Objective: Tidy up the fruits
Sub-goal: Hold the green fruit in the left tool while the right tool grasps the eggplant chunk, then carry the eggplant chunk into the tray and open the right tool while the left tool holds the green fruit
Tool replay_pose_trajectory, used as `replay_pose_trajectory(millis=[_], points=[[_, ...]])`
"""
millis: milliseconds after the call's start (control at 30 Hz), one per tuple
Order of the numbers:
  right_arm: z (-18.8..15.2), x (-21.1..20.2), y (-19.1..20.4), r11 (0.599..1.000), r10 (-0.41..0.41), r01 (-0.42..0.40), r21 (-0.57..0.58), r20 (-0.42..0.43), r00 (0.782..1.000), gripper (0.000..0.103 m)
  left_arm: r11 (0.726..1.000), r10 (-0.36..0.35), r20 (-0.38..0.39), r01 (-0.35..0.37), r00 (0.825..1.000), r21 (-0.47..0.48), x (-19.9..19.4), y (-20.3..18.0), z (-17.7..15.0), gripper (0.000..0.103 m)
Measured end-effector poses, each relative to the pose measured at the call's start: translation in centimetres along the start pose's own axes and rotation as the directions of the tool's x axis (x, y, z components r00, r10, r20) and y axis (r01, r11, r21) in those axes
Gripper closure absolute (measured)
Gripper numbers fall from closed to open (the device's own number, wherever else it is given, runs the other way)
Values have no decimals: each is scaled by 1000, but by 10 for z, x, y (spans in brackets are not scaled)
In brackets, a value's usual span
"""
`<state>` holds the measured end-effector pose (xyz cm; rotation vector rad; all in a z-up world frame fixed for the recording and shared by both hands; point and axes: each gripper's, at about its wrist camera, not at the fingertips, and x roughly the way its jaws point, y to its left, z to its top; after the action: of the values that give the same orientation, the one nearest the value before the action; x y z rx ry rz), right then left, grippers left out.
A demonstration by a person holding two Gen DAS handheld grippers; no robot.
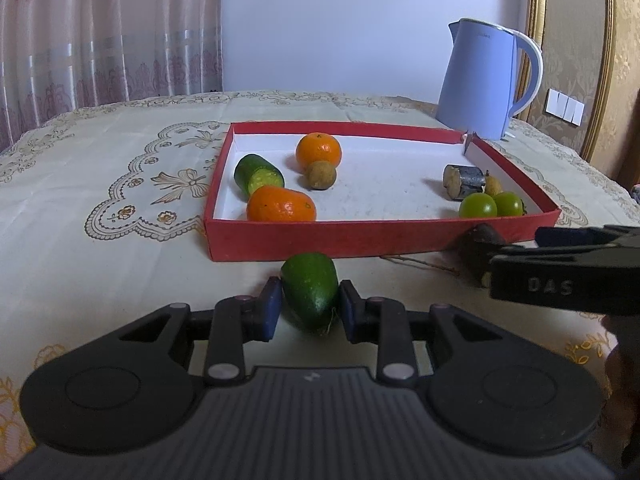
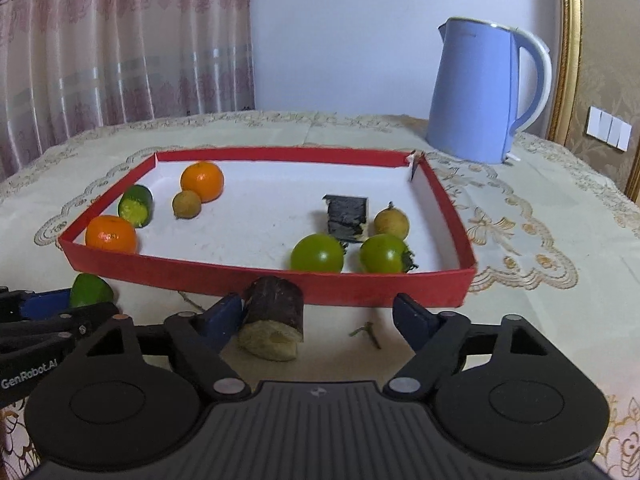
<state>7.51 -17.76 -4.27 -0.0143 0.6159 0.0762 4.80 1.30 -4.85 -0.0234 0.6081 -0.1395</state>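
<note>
A red tray (image 1: 340,240) (image 2: 360,288) on the table holds two oranges (image 1: 318,152) (image 1: 280,208), a cut cucumber piece (image 1: 258,176), a brown round fruit (image 1: 320,176), a dark sugarcane stub (image 1: 464,182) and two green tomatoes (image 2: 318,254) (image 2: 382,254). In front of the tray my left gripper (image 1: 310,312) is shut on a green avocado-like fruit (image 1: 308,292) that rests on the cloth. My right gripper (image 2: 320,320) is open. A second dark sugarcane piece (image 2: 274,320) lies between its fingers, against the left finger (image 2: 222,320) and apart from the right one.
A blue kettle (image 1: 480,80) (image 2: 480,92) stands behind the tray's far right corner. A small twig (image 2: 370,332) lies on the embroidered tablecloth (image 1: 100,200) near the right gripper. Curtains hang behind the table on the left, and a gold frame edge is at right.
</note>
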Motion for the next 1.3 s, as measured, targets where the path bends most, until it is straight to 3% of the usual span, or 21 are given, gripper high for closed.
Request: replay_pose_trajectory(millis=[133,200,500,700,1300], points=[[-2,6,4,1000,4,-4,-7,-18,1000,32,1000,-2,0,2,1000,-2,0,1,0,75],[-3,7,5,1000,10,-11,-7,-24,1000,42,1000,-3,0,3,1000,-4,0,1,0,75],[-6,3,11,998,52,-53,-36,-10,999,70,1000,-3,-1,3,1000,0,0,0,1,74],[-8,-5,8,998,57,-57,-39,16,998,70,1000,-13,-3,13,1000,6,1,-1,1,70],[-4,-46,-10,998,46,-40,-43,137,990,70,1000,4,-4,-4,1000,23,1,-4,1,71]])
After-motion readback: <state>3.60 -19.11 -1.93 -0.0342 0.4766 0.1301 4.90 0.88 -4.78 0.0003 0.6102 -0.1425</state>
